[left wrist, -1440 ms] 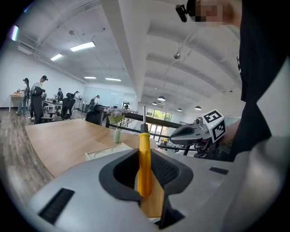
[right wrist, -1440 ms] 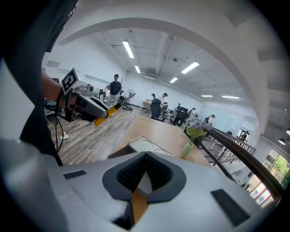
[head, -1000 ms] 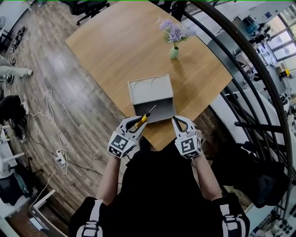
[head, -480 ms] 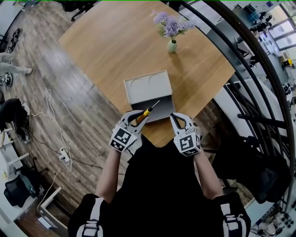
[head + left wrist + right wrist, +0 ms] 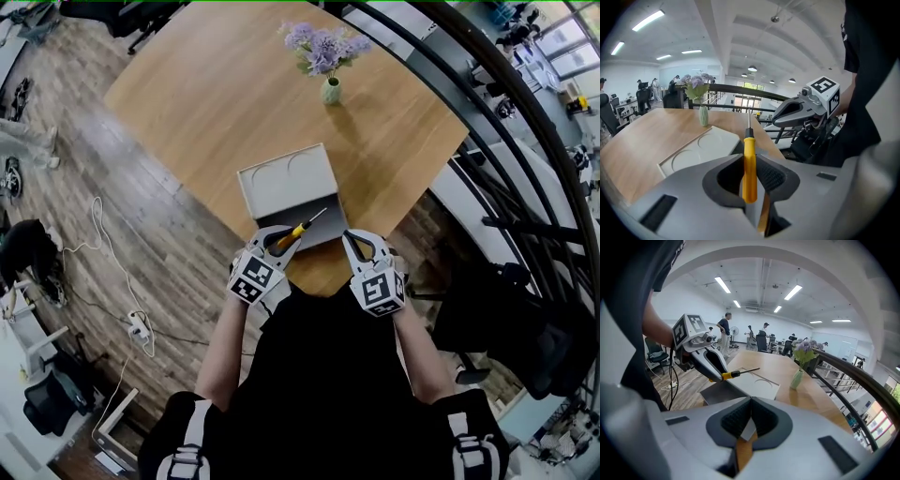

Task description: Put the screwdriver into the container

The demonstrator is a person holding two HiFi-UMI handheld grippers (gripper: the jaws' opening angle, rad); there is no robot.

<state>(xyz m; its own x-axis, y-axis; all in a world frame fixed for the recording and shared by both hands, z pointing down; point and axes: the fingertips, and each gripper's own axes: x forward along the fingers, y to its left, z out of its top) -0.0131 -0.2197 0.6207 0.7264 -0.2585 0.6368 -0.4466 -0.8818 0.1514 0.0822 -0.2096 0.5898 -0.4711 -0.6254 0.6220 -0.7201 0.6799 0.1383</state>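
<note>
A screwdriver (image 5: 300, 230) with a yellow handle and thin metal shaft sticks out of my left gripper (image 5: 277, 240), which is shut on its handle (image 5: 749, 164). Its tip hangs over the near open part of the grey container (image 5: 281, 180). From the right gripper view the screwdriver (image 5: 738, 372) points right above that container (image 5: 754, 382). My right gripper (image 5: 361, 246) is shut with nothing in it, at the table's near edge, right of the container; its pads (image 5: 751, 416) meet.
A small green vase of purple flowers (image 5: 325, 58) stands farther back on the wooden table (image 5: 216, 94). A black railing (image 5: 487, 122) runs along the right. Cables and a power strip (image 5: 139, 328) lie on the wood floor at left.
The head view has shifted, so table and container sit slightly higher and left in frame. Both grippers hold about the same places near the container, the left still holding the screwdriver.
</note>
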